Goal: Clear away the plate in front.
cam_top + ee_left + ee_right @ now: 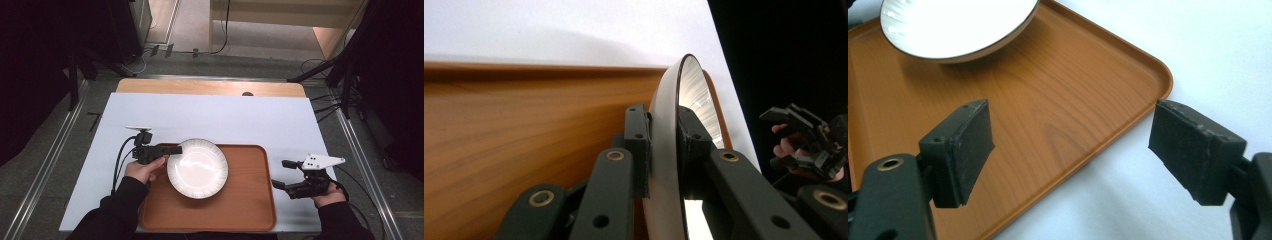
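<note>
A white plate [197,168] with a ribbed rim hangs over the wooden tray [240,210], in the tray's upper left part. My left gripper [172,149] is shut on the plate's left rim; in the left gripper view the plate [664,150] stands edge-on between the two pads [638,145]. In the right gripper view the plate [953,25] is at the top left over the tray [1063,115]. My right gripper [281,174] rests right of the tray, jaws wide open [1070,150] with nothing between them.
The tray lies on a white sheet [210,117] covering the table. A strip of bare wooden tabletop [210,87] runs along the far edge. Metal rails, cables and stand legs lie on the floor around the table.
</note>
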